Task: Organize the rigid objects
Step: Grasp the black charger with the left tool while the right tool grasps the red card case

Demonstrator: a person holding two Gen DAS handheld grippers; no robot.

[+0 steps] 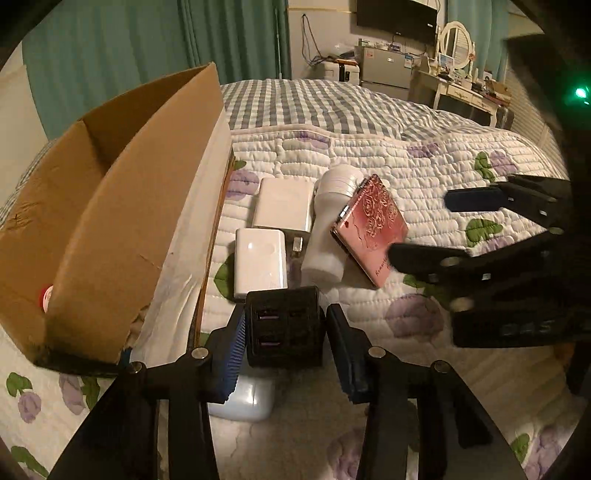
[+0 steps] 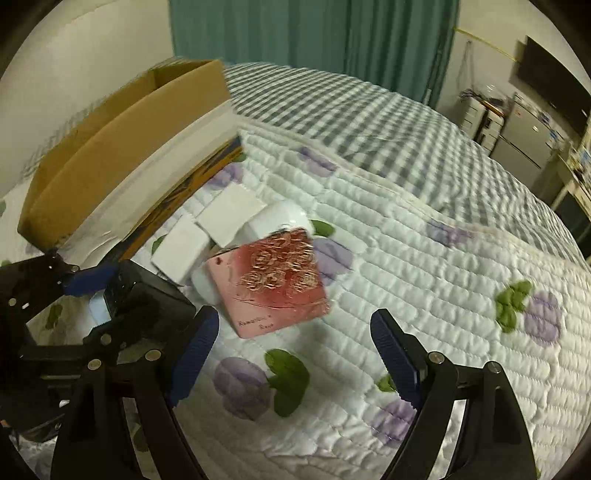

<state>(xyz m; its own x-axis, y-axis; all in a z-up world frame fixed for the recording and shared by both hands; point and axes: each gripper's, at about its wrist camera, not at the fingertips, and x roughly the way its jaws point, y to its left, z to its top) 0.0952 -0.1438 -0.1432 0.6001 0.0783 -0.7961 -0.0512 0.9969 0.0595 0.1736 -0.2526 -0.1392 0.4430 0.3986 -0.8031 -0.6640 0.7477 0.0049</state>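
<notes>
The black charger block sat between my left fingers, not visibly clamped, the cardboard box just to their left. My right fingers hung wide and empty, the pink case just ahead. I judged closing and carrying into the box came next.

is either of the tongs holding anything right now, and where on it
The left tongs straddle the black charger block by its two sides; a firm clamp cannot be told. The right tongs are open, empty.

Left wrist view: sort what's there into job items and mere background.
Job:
black charger, between the left jaws
cardboard box
two white power banks
white bottle
pink case
right gripper, open

Background:
quilt
curtains
TV
dresser mirror
fridge
</notes>
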